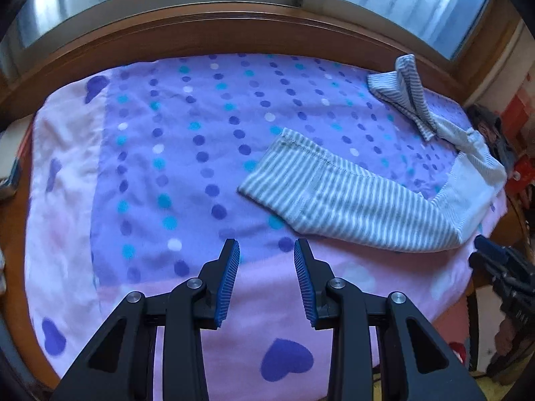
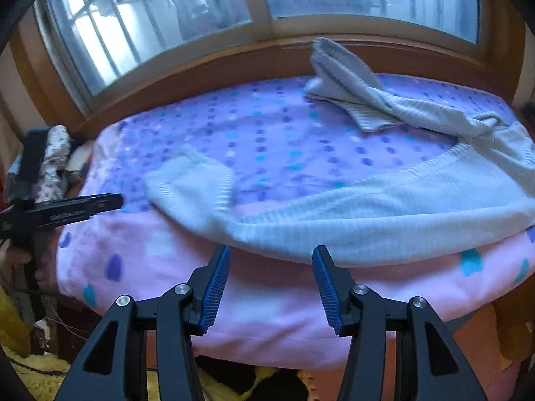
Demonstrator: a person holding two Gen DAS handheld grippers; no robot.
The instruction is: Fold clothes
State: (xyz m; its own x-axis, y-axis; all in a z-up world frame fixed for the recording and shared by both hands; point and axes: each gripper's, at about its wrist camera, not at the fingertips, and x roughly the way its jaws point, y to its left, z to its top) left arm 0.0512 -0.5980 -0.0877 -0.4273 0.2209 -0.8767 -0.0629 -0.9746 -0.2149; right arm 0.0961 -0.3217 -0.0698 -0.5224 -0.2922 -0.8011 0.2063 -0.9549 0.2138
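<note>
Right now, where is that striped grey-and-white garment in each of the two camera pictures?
Left wrist view: the striped garment lies right of centre on the dotted bedspread, beyond the open left claw.
Right wrist view: it stretches across the middle and right, just past the open right claw.
Shared landmark: the window behind the bed.

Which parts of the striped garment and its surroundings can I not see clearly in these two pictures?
- Striped garment: in the left wrist view its right end runs behind the right claw near the edge.
- Same garment: in the right wrist view motion blur washes out the stripes, and the frame edge cuts off its right part.
- Objects beside the bed: blurred, unidentifiable.
</note>
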